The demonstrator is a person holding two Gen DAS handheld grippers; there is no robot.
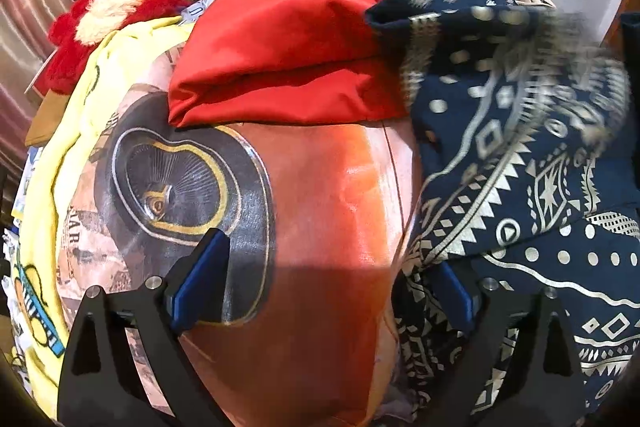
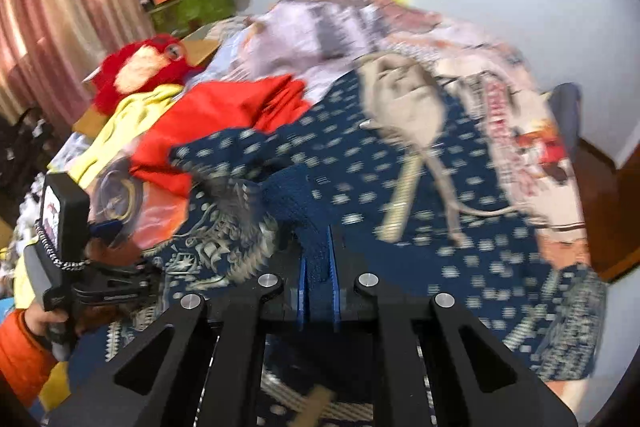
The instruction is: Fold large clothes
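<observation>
So the navy patterned cloth (image 2: pixel 400 163) is the big piece being folded here, spread across a bed that's already buried in other stuff: a folded red garment (image 1: pixel 288 43), a yellow shirt (image 1: pixel 80 107), a beige bag (image 2: pixel 400 95) sitting on the far part of the cloth, and a red plush toy (image 1: pixel 108 19) off toward the curtain. The right gripper (image 2: pixel 318 267) has its jaws pinched tight on a bunched fold of that navy fabric, and you can see the cloth tenting up from the bed straight into the blue pads (image 2: pixel 332 267), which looks to me like an edge being lifted so it can be carried over for a fold. The right view is quite blurred, so I can't tell exactly which edge or corner it has. The left gripper (image 1: pixel 324 291) sits with its jaws spread wide and nothing between them; it's aimed down at the orange printed bedding (image 1: pixel 320 195), with the navy cloth draped just beside and partly over its right-hand finger (image 1: pixel 456 299). My guess is it's waiting there to pin or catch the near edge.
</observation>
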